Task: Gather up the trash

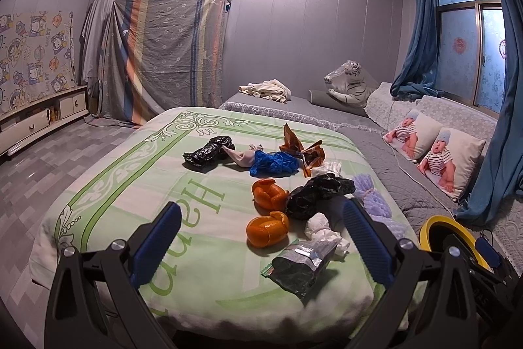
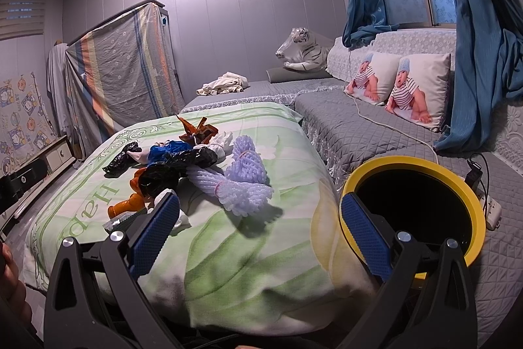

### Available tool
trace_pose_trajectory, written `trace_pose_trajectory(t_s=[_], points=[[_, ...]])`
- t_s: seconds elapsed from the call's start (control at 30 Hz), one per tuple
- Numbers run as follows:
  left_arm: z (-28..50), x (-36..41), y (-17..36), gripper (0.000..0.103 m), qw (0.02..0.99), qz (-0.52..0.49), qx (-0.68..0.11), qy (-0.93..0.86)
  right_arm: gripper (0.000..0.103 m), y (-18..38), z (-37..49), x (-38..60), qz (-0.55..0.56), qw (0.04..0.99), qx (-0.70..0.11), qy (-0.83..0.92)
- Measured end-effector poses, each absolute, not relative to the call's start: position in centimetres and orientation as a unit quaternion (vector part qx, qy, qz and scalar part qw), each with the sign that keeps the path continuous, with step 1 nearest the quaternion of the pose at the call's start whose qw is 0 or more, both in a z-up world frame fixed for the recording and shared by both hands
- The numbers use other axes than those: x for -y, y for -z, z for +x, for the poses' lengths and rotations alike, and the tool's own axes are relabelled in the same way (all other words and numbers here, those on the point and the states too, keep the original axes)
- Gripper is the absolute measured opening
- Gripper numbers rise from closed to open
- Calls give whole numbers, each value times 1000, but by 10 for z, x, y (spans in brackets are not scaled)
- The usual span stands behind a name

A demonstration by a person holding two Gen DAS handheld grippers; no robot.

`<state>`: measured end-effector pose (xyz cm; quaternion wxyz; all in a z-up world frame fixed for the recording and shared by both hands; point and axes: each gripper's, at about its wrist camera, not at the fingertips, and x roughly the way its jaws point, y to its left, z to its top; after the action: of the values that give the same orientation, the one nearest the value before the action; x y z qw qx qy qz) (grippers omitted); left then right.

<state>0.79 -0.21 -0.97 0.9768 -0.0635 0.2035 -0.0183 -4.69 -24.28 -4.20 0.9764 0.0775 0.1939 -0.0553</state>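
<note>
Several pieces of trash lie on a green and white quilt [image 1: 108, 185]: a silver foil wrapper [image 1: 302, 265], orange peels [image 1: 268, 228], black plastic bags [image 1: 318, 195], a blue bag [image 1: 274, 164], an orange snack packet [image 1: 302, 152], white tissue [image 1: 323, 229] and pale purple foam netting [image 2: 243, 182]. My left gripper [image 1: 261, 242] hangs open above the quilt's near edge, the foil wrapper between its fingers' lines. My right gripper [image 2: 260, 234] is open and empty over the quilt's near right corner. A yellow-rimmed bin [image 2: 477, 208] with a dark inside stands right of the quilt.
A grey quilted sofa [image 2: 356, 126] with two baby-print cushions [image 2: 421, 87] runs along the right under blue curtains [image 2: 480, 31]. A toy tiger [image 2: 302, 49] and crumpled cloth [image 2: 224, 84] lie at the back. A power strip [image 2: 492, 211] and white cable sit beside the bin. A hand [image 2: 11, 287] shows at lower left.
</note>
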Motion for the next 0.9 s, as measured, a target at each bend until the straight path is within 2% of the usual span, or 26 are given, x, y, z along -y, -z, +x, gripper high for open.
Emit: trace_pose_trajectory(t_s=[0.9], points=[[14, 0, 5, 96, 982, -49, -181, 30, 95, 30, -42, 255, 74, 980, -175, 52]])
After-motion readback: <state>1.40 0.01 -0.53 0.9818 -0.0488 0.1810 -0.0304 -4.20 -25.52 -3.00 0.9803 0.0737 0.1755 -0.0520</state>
